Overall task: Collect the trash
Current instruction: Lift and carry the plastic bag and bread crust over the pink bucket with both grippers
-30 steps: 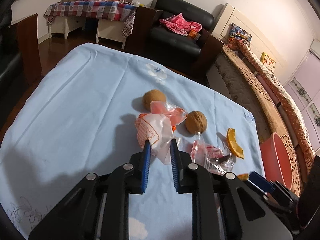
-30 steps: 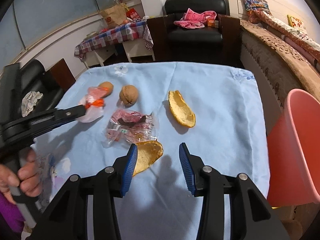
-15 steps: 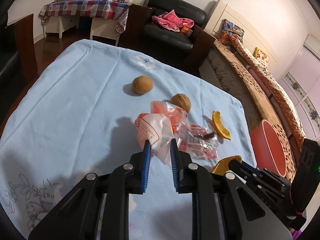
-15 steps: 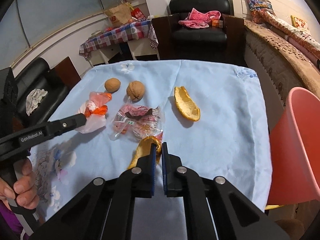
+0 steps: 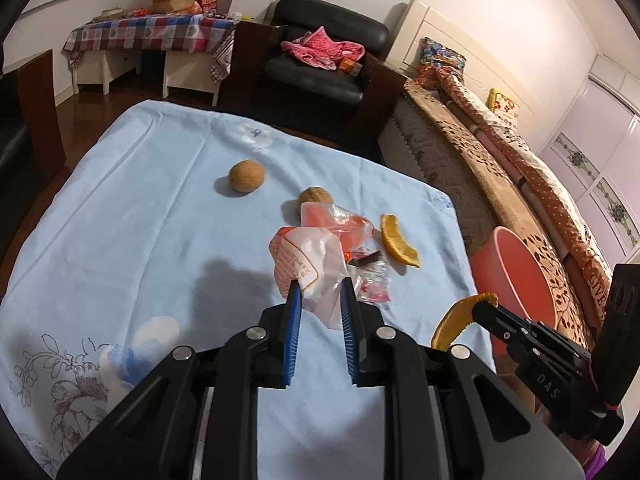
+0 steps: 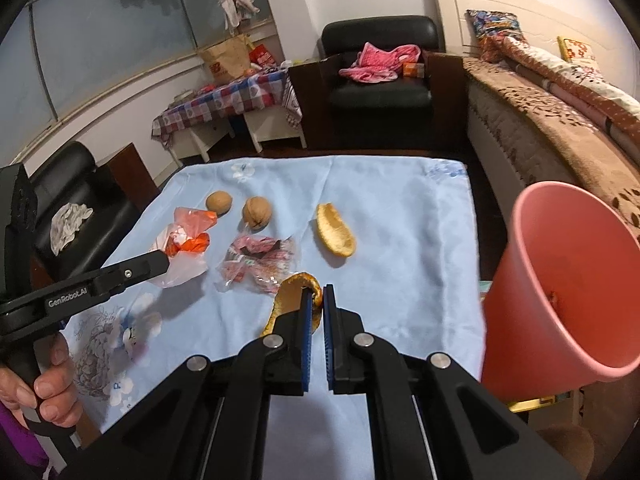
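**Materials and finishes on the table**

Matt light-blue cotton-like tablecloth. Crinkled glossy plastic bag and clear wrapper. Rough-shelled walnut. Pithy matt orange peel. Smooth plastic pink bin at three o'clock.

The right gripper closed on the orange peel and lifted it.
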